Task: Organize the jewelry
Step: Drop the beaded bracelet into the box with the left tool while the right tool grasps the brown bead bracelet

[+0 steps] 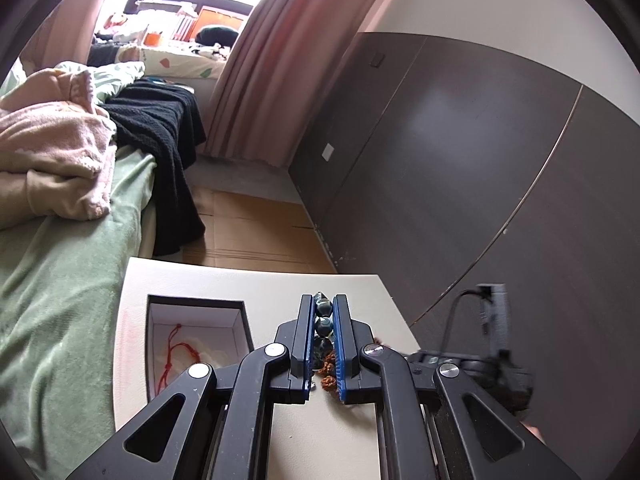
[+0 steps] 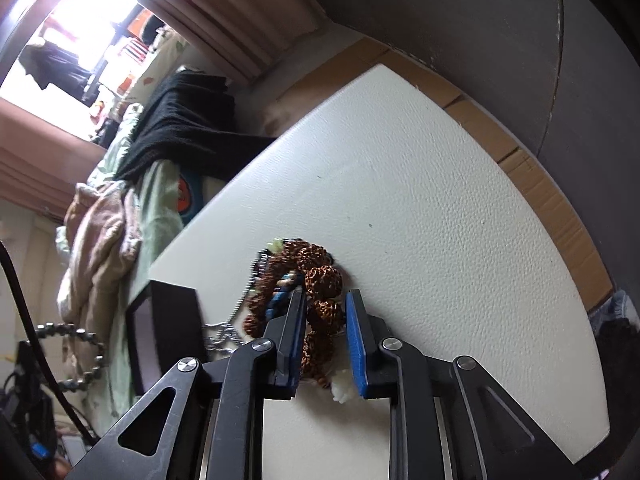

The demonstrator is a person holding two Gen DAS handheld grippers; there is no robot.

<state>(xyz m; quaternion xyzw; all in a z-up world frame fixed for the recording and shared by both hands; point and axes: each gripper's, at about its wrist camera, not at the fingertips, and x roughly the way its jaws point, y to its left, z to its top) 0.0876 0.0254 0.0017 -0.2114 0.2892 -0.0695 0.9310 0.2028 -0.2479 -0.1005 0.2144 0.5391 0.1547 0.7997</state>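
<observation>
My left gripper [image 1: 323,304] is shut on a dark blue bead bracelet [image 1: 323,326], held over the white table [image 1: 260,288]. Brown rough beads [image 1: 329,380] show just below it between the fingers. My right gripper [image 2: 326,298] is closed around a brown rough-bead bracelet [image 2: 322,276] that lies on the white table [image 2: 420,220]; a blue strand [image 2: 280,298] and a silver chain [image 2: 224,332] are tangled beside it. An open black box with white lining [image 1: 192,328] holds a red cord [image 1: 172,352]; its black wall also shows in the right wrist view [image 2: 168,320].
A bed with a green sheet [image 1: 52,280], pink blanket [image 1: 48,148] and black knit cloth [image 1: 168,136] lies left of the table. Dark wall panels [image 1: 460,160] stand to the right, cardboard [image 1: 256,232] on the floor beyond. The right gripper's body [image 1: 480,364] shows at the table's right edge.
</observation>
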